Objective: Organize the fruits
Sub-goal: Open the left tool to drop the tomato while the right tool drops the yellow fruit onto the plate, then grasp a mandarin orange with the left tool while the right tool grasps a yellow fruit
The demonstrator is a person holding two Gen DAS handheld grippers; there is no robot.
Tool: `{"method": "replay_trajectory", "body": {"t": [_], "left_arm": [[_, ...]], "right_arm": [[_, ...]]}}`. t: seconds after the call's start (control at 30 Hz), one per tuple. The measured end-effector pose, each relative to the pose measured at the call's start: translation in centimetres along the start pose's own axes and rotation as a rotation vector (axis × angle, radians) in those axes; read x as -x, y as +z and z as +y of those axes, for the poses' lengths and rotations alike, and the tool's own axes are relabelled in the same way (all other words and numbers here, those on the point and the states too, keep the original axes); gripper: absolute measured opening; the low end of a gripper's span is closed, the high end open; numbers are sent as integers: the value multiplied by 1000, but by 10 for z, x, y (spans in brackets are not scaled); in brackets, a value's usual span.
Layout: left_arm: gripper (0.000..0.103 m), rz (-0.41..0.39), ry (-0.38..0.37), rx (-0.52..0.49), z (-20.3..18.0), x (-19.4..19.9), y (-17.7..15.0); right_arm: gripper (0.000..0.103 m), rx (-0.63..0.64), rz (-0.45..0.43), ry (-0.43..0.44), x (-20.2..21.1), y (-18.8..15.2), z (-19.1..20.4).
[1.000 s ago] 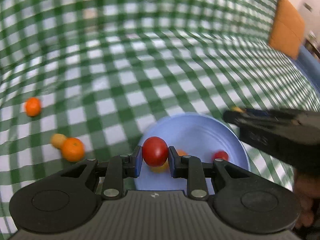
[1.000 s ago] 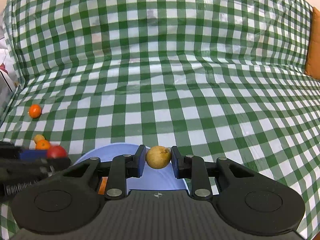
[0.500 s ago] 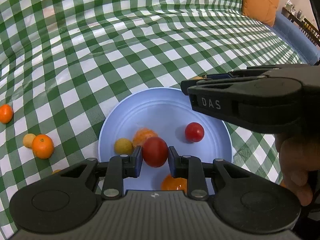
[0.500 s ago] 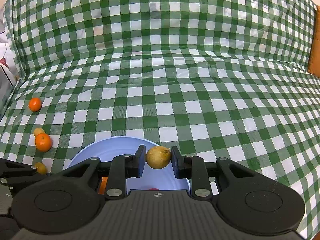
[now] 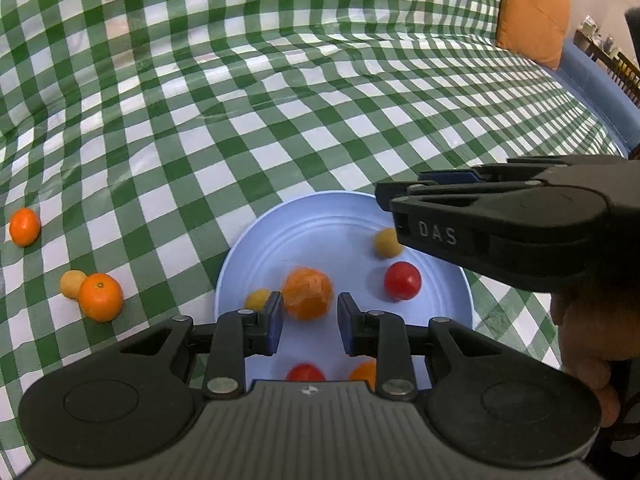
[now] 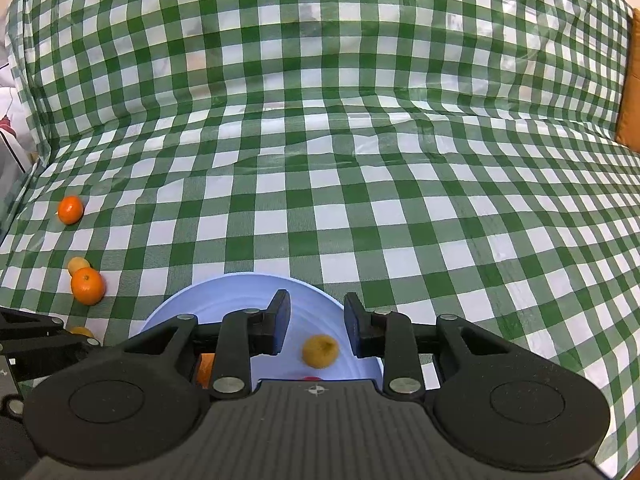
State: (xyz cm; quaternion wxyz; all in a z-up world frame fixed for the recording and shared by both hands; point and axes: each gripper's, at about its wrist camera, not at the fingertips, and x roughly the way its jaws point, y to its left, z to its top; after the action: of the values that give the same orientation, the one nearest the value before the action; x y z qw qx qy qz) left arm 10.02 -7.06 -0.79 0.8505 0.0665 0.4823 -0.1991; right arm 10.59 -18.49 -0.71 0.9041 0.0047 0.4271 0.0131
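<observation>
A light blue plate (image 5: 320,220) lies on the green checked cloth and holds several fruits. My left gripper (image 5: 310,320) is open and empty above the plate's near side; a red tomato (image 5: 306,372) lies below it, an orange mandarin (image 5: 307,293) beyond it. My right gripper (image 6: 316,322) is open and empty over the plate (image 6: 224,292); a small yellow fruit (image 6: 320,351) lies on the plate below it. It also shows in the left wrist view (image 5: 387,242), beside another red tomato (image 5: 402,281). The right gripper's body (image 5: 500,236) hangs over the plate's right side.
Loose fruit lies left of the plate: a mandarin (image 5: 100,297) touching a small yellow fruit (image 5: 73,283), and another mandarin (image 5: 25,226) farther left. An orange cushion (image 5: 532,12) and a blue edge (image 5: 592,84) are at the far right.
Both grippers opened. The left one let go of the red tomato and the right one let go of the yellow fruit; both fruits now lie on the plate.
</observation>
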Motion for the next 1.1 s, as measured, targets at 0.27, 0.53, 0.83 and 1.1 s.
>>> {"method": "replay_trajectory", "body": {"t": [0.27,0.53,0.83,1.1], "left_arm": [[32,-12,27,36,11,3,2],[32,-17,37,52,15,6,2],[31,-36,53,75,23,12,6],[31,-50,75,121,44,18,10]], "right_arm": [[36,-4,-11,-2,1,0,2],[36,0,-15,-2,1,-1,4],[36,4,-20,0,1,-2,7],[35,13,-60,40,6,-3,16]]}}
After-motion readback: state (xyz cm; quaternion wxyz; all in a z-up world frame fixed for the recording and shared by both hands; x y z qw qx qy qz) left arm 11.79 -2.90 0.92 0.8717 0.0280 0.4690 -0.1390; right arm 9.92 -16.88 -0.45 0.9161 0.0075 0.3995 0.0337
